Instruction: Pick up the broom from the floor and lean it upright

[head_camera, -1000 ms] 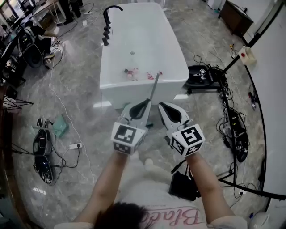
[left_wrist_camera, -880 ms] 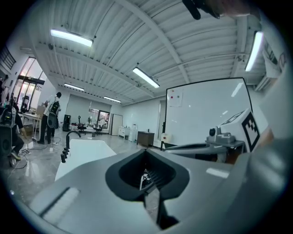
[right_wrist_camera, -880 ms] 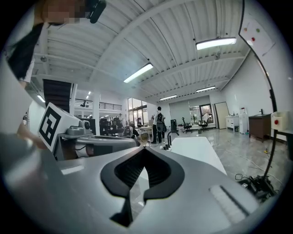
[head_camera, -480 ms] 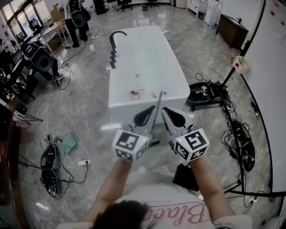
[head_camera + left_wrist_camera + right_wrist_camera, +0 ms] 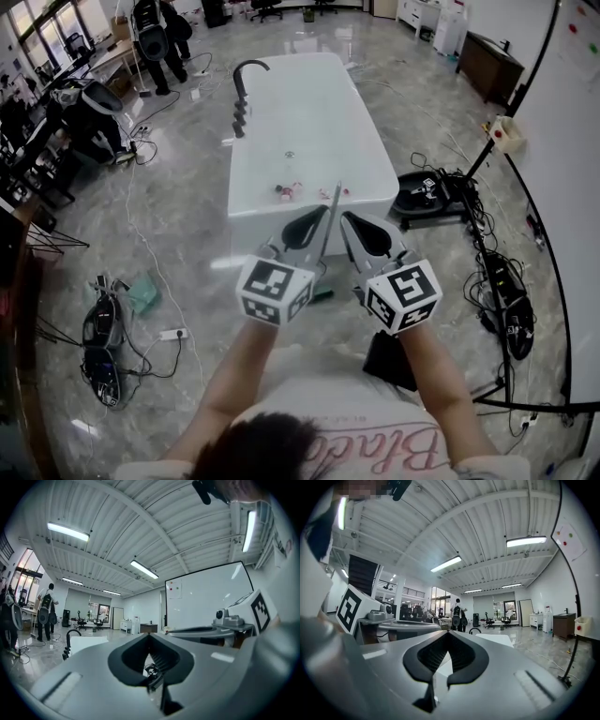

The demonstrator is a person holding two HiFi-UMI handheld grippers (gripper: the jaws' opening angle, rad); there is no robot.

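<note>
Though the broom (image 5: 335,197) pokes up, left tool (image 5: 317,215) (shut) covers its lower shaft.

Broom handle (image 5: 334,200) is running between left gripper (image 5: 320,214) and right gripper (image 5: 347,219), bathtub (image 5: 314,103) is lying behind them, faucet (image 5: 245,77) is sitting on its far-left rim, and cables (image 5: 497,272) are trailing over the floor at right.

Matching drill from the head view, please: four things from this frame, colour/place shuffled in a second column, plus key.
Things:
1. bathtub
2. faucet
3. broom handle
4. cabinet

Colour and place:
A. black, at the tub's far left corner
B. thin and grey, between the left tongs and the right tongs
C. dark brown, far right by the wall
D. white, mid-floor ahead of the person

Pairs: 1-D, 2-A, 3-B, 4-C
</note>
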